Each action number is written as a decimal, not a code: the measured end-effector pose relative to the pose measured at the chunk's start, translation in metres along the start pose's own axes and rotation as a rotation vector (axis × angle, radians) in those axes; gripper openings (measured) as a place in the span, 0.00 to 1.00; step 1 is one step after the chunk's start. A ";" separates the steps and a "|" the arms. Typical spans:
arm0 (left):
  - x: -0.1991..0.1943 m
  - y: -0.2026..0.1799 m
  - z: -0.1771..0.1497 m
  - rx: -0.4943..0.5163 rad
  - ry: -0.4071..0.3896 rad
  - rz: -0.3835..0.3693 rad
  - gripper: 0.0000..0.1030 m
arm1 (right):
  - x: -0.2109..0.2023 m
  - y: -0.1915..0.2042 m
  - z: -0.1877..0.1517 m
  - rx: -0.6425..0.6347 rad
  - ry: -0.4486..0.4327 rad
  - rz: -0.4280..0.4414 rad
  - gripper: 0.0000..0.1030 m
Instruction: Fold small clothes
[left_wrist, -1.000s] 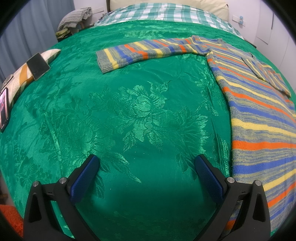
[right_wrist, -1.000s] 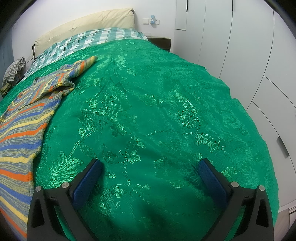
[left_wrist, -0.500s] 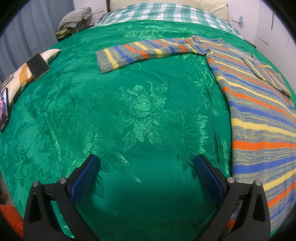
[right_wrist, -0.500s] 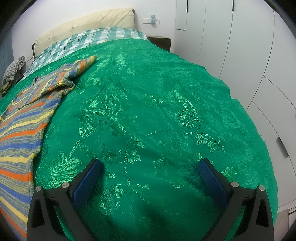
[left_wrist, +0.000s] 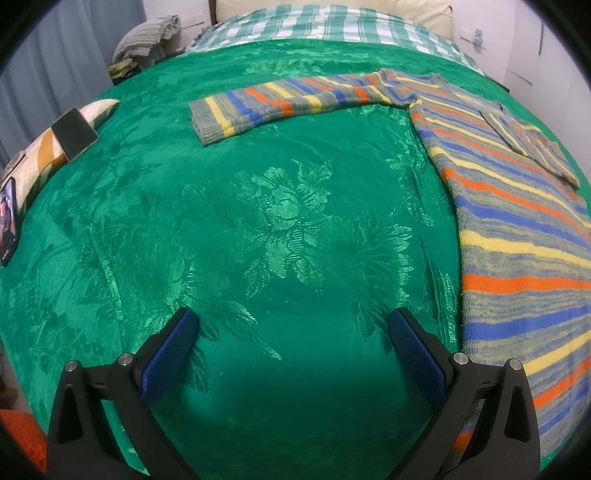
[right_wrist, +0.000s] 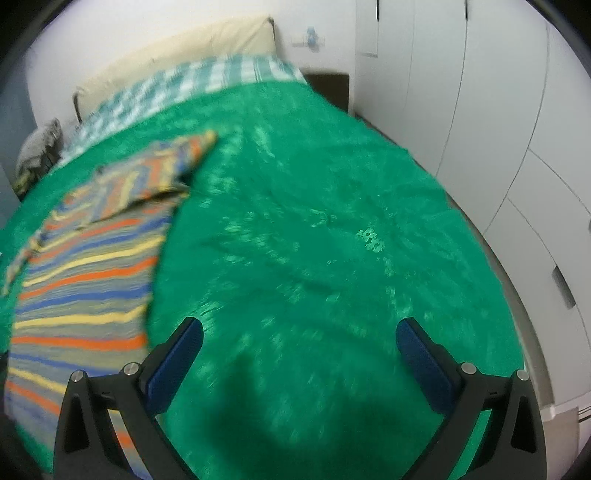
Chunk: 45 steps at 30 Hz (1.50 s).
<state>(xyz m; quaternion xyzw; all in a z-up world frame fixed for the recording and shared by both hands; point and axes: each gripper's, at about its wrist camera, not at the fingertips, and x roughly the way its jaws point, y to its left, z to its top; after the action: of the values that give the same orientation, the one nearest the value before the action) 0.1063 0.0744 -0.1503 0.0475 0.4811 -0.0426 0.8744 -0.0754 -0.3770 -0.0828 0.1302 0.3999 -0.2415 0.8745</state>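
A striped knitted sweater (left_wrist: 517, 229) in orange, blue, yellow and grey lies flat on the green bedspread (left_wrist: 258, 229). One sleeve (left_wrist: 280, 101) stretches out to the left; the other sleeve (left_wrist: 528, 142) is folded over the body. My left gripper (left_wrist: 293, 332) is open and empty over bare bedspread, left of the sweater's hem. In the right wrist view the sweater (right_wrist: 88, 266) lies at the left, blurred. My right gripper (right_wrist: 299, 339) is open and empty over the bedspread (right_wrist: 332, 240), just right of the sweater's edge.
A patterned pillow with a phone on it (left_wrist: 74, 131) and a second phone (left_wrist: 8, 221) lie at the bed's left edge. A checked sheet (left_wrist: 325, 24) and a pile of clothes (left_wrist: 147, 37) are at the head. White wardrobe doors (right_wrist: 498, 110) stand right of the bed.
The right wrist view has shifted and blurred: my right gripper has moved, and the sweater now shows larger and closer to its left finger. The left gripper has not moved.
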 end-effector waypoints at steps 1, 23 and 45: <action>0.000 0.000 0.000 0.000 -0.002 0.001 1.00 | -0.008 0.003 -0.008 0.003 -0.012 0.000 1.00; 0.000 0.000 -0.002 0.002 -0.011 0.006 1.00 | -0.029 0.060 -0.042 -0.231 -0.110 -0.098 0.99; 0.000 0.000 -0.003 0.003 -0.012 0.006 1.00 | -0.028 0.061 -0.043 -0.215 -0.101 -0.100 0.99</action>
<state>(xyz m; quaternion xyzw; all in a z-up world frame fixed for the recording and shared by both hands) 0.1037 0.0744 -0.1516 0.0501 0.4757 -0.0407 0.8772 -0.0867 -0.2982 -0.0872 0.0033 0.3851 -0.2469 0.8893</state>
